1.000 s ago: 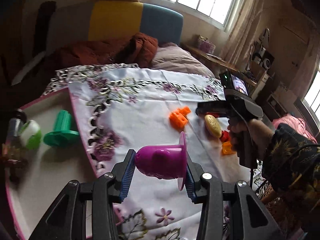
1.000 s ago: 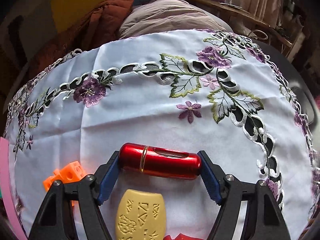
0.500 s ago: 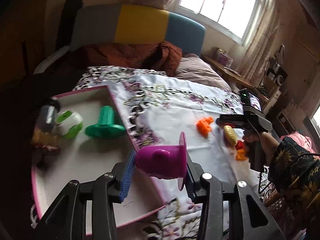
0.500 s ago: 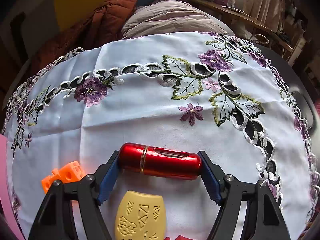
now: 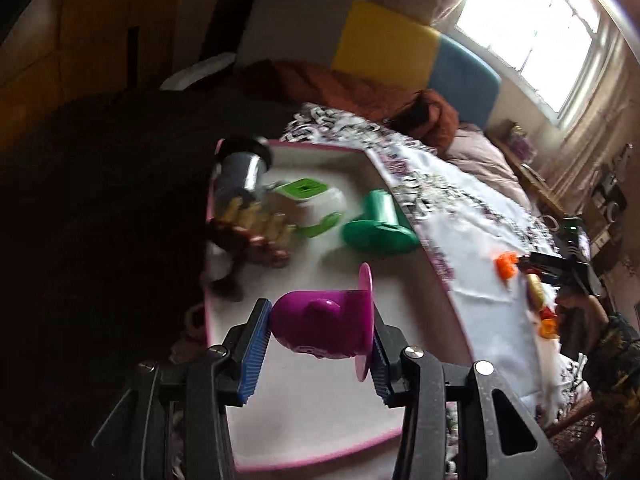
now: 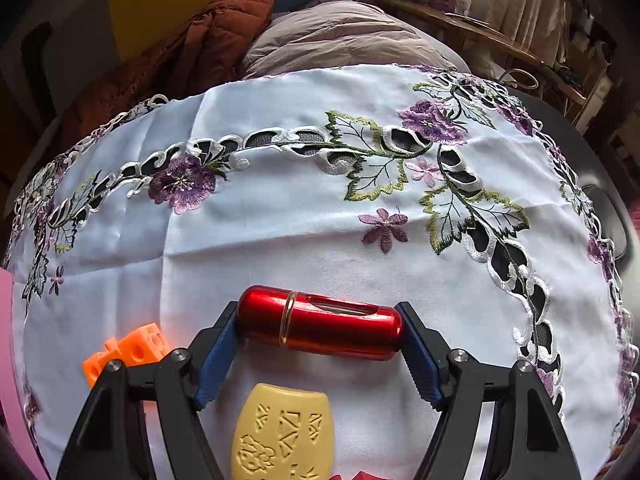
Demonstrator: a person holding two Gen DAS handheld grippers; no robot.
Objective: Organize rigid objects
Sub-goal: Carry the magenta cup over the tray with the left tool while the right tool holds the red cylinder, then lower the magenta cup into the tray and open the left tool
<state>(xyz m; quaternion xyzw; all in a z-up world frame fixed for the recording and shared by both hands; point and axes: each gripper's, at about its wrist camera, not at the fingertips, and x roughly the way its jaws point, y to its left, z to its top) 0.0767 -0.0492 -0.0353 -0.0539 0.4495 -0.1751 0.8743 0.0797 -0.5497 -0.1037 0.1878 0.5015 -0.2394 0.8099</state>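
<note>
My left gripper [image 5: 316, 354] is shut on a purple plastic cup-shaped toy [image 5: 324, 326], held sideways above a white tray with a pink rim [image 5: 320, 456]. In the tray lie a green flanged piece [image 5: 378, 226], a white and green box [image 5: 312, 200], a silver-capped jar [image 5: 240, 172] and some small dark pieces. My right gripper [image 6: 320, 354] is shut on a red metal cylinder [image 6: 320, 328] just above the embroidered white cloth [image 6: 300, 208]. A yellow carved oval [image 6: 284, 436] lies under it and orange blocks [image 6: 128, 350] lie to its left.
The right gripper also shows in the left wrist view [image 5: 560, 268] at the far right, beside orange blocks [image 5: 506, 266]. A bed with brown bedding [image 6: 192, 52] and a yellow and blue headboard [image 5: 400, 52] lies behind the table. The tray's pink edge [image 6: 10, 360] shows at left.
My left gripper has swung left with the purple toy, from over the cloth to over the tray. My right gripper has stayed almost still with the red cylinder.
</note>
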